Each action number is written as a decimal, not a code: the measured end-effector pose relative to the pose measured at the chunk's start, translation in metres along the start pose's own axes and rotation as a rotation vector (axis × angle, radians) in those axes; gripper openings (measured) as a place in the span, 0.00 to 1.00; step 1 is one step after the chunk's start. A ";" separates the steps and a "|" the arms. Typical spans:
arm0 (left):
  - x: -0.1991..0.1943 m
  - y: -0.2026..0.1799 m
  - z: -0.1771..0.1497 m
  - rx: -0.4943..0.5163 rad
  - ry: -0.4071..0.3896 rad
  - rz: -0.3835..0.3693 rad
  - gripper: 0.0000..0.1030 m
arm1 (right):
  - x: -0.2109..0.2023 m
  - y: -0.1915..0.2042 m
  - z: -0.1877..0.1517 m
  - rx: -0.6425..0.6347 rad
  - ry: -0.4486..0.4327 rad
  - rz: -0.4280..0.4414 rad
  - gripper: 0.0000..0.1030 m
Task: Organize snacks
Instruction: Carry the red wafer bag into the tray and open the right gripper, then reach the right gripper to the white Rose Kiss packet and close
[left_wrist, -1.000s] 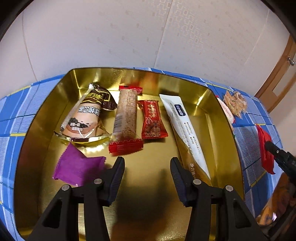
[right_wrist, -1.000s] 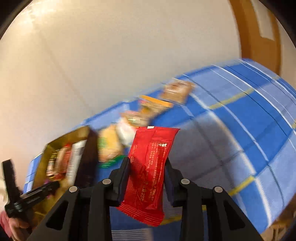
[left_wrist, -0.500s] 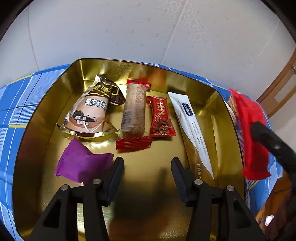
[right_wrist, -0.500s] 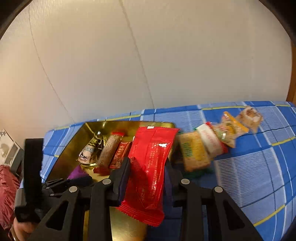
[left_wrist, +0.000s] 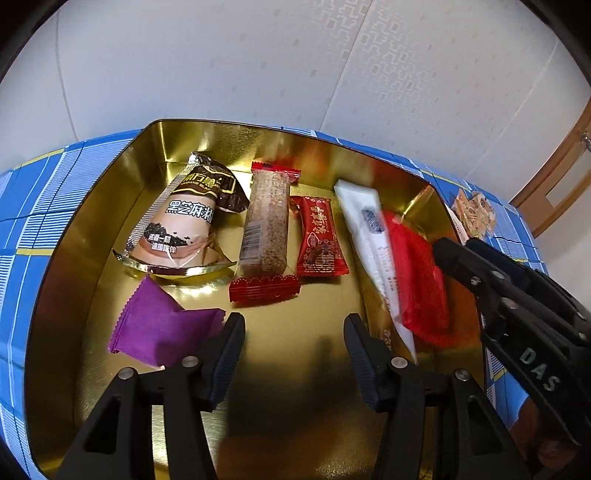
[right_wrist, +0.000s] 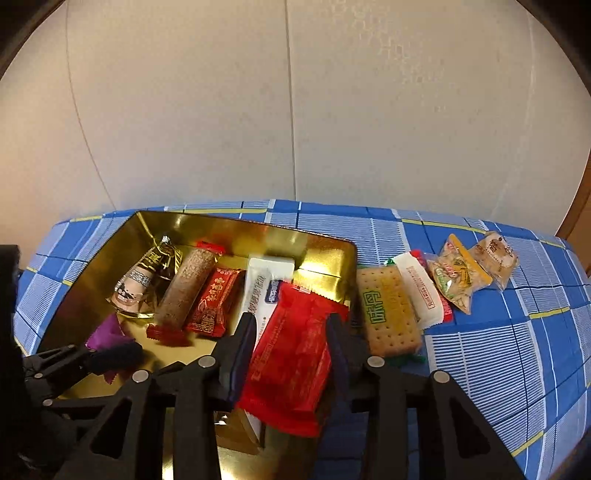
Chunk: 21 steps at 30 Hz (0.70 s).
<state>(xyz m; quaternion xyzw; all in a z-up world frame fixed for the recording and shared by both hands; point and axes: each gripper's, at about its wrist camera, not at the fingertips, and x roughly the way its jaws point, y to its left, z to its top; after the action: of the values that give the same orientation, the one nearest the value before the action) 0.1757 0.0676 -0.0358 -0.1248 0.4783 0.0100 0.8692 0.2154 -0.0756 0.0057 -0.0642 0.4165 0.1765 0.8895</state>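
A gold tin (left_wrist: 88, 206) (right_wrist: 325, 251) sits on a blue checked cloth. It holds a brown sesame pouch (left_wrist: 184, 221), a grain bar (left_wrist: 266, 229), a small red candy (left_wrist: 317, 236), a long white packet (left_wrist: 369, 236) and a purple packet (left_wrist: 159, 325). My left gripper (left_wrist: 293, 343) is open and empty over the tin's near floor. My right gripper (right_wrist: 291, 343) is shut on a red packet (right_wrist: 291, 354) (left_wrist: 417, 280) and holds it over the tin's right side, above the white packet.
On the cloth right of the tin lie a yellow cracker packet (right_wrist: 388, 314), a white-and-red packet (right_wrist: 421, 291) and two small clear snack bags (right_wrist: 458, 277) (right_wrist: 496, 258). A plain wall stands behind. A wooden door frame (left_wrist: 554, 173) is at the far right.
My right gripper has carried the red packet leftward from over the cloth to over the tin's right side. My left gripper has stayed open over the tin.
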 end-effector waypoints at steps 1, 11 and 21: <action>0.000 -0.001 0.000 -0.001 0.000 -0.003 0.55 | -0.004 -0.003 -0.001 0.008 -0.010 0.001 0.39; 0.000 -0.007 0.000 0.007 -0.018 -0.008 0.63 | -0.042 -0.054 -0.021 0.105 -0.103 -0.026 0.39; -0.014 -0.015 -0.002 0.013 -0.081 -0.064 0.68 | -0.025 -0.137 -0.036 0.361 -0.058 -0.006 0.44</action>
<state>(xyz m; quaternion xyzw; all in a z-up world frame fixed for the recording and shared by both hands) 0.1687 0.0536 -0.0224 -0.1341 0.4386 -0.0157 0.8885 0.2255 -0.2188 -0.0027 0.1002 0.4154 0.0979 0.8988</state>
